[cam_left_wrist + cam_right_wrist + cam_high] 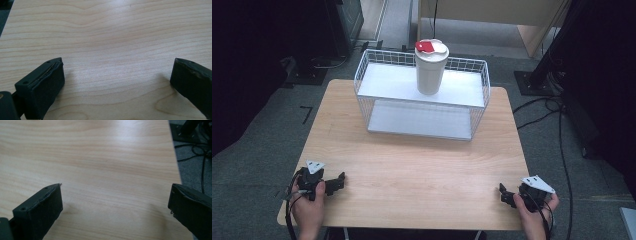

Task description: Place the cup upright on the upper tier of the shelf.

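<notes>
A: Pale wood table point(412, 170) carries both tools at its near edge: left gripper point(339, 181) and right gripper point(504, 194), jaws spread, nothing held.

B: And the white tumbler point(431, 67)?

A: Upright on the wire rack's point(362, 80) upper shelf, well apart from both. Judged stage: rest, before any reach. The next move calls for a long forward approach.

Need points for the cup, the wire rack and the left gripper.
cup point(430, 75), high view, middle of its white body.
wire rack point(362, 67), high view, left rim of the top shelf.
left gripper point(341, 181), high view, between its jaw tips, which stand apart.
</notes>
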Tool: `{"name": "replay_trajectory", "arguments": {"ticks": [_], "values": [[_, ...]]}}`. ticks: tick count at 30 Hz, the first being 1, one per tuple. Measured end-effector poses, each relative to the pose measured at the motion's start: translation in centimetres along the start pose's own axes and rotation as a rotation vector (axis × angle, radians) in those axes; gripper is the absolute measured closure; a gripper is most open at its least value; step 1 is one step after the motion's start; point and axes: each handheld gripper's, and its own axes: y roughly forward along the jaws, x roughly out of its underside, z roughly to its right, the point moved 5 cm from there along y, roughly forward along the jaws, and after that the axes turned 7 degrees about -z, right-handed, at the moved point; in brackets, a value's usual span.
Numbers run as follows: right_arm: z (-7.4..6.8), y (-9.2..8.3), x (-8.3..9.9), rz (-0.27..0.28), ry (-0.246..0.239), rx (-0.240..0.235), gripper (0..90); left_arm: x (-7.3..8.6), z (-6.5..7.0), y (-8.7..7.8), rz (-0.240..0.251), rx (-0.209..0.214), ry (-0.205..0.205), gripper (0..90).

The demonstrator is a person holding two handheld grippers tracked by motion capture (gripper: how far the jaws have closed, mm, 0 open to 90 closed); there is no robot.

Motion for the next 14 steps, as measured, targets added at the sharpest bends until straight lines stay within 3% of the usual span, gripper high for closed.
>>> {"name": "replay_trajectory", "arguments": {"ticks": [1,4,7,14], "values": [[-0.16,0.18,0.05,-0.025,-0.014,0.001,0.0,0.0,-0.01,0.0,0.0,0.0,0.001,0.0],[-0.26,0.24,0.02,-0.028,-0.021,-0.013,0.0,0.0,0.0,0.0,0.0,0.0,0.0,0.0],[-0.22,0.41,0.04,-0.051,-0.017,-0.074,0.0,0.0,0.01,0.0,0.0,0.0,-0.001,0.0],[-0.32,0.42,0.03,-0.05,-0.025,-0.082,0.0,-0.04,0.04,0.04,0.001,-0.006,-0.008,0.0]]}}
